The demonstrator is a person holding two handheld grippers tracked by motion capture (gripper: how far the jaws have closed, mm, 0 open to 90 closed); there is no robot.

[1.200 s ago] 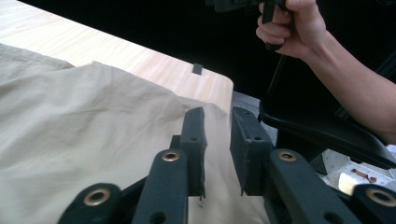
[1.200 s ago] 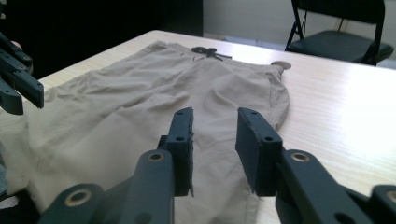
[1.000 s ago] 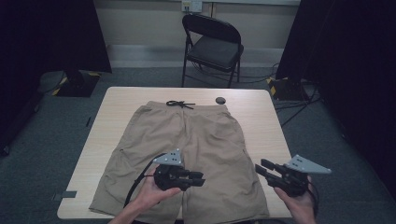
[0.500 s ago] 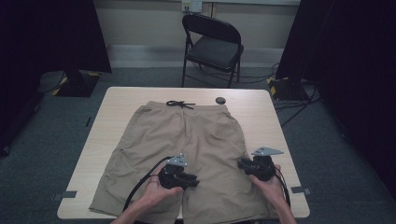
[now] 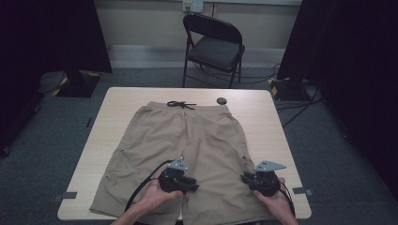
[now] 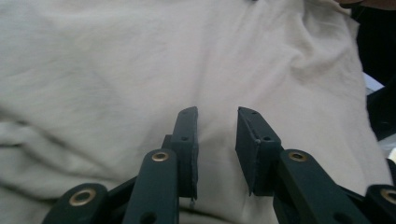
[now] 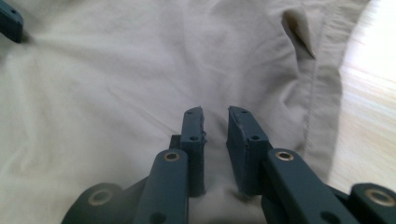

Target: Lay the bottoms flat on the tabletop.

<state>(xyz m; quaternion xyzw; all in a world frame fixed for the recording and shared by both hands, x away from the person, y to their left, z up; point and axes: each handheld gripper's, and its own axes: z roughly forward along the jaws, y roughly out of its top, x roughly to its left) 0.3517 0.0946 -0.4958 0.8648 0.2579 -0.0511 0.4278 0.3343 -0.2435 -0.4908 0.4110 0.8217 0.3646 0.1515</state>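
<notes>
Spread flat over the pale wooden table [image 5: 277, 117], waistband at the far edge: a pair of khaki cotton shorts [image 5: 187, 150], black drawstring [image 5: 179, 105] tied at the waist, legs reaching the near edge. Low over the shorts between the two legs — the left gripper [image 6: 217, 135], jaws parted with a clear gap, nothing between them but fabric below. At the outer side of the right-hand leg near the hem — the right gripper [image 7: 215, 133], jaws narrowly apart, their bases pressed into a small bunch of cloth. Beside the waistband, a small dark round object [image 5: 221, 101]. Behind the table, a black folding chair [image 5: 213, 47].
</notes>
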